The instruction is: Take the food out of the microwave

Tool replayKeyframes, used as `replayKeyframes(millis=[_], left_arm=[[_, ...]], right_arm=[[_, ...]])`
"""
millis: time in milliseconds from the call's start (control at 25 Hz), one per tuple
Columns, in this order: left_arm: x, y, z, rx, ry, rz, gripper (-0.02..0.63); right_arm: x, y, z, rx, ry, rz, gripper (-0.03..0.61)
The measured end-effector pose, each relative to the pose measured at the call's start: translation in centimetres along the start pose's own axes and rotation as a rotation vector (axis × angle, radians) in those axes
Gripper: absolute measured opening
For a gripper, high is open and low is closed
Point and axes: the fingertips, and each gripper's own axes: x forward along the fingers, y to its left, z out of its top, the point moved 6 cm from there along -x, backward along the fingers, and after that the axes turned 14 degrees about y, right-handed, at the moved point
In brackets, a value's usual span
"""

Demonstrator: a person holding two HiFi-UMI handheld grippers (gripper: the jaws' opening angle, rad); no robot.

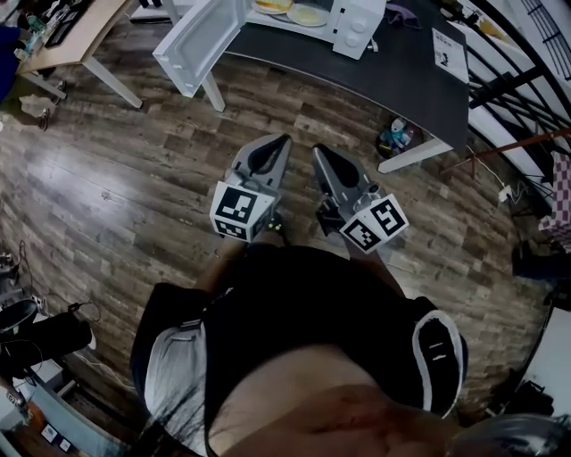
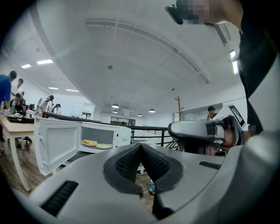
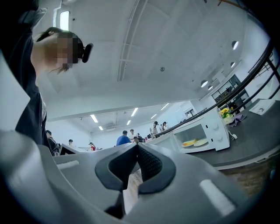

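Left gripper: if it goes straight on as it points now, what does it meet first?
Probably the microwave, at its control-panel end, right of the open cavity. The left gripper points above the top of the dark table, and the way there looks free. Depth is unclear; it might slip past.

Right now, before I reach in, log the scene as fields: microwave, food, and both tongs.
microwave: white, on the dark table, door swung open
food: yellow piece inside the microwave, a plate beside it
left tongs: shut, empty, over the floor, short of the microwave
right tongs: shut, empty, beside the left
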Motion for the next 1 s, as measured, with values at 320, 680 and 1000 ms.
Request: replayKeyframes(millis=[320,680,1000], left_arm=[[1.5,3.6,1.3,0.022,0.006,-0.005,0.003],[3.0,5.0,2.7,0.061,-0.014,-0.041,0.003],[3.2,5.1,1.7,0.032,-0.003,-0.053,0.003]], right_arm=[[4.0,-2.2,1.0,0.005,0.033,-0.015,-0.010],[5.1,-2.9,1.6,0.003,0.012,-0.046,-0.009],[5.0,-3.3,1.0,0.024,0.022,-0.059,-0.009]])
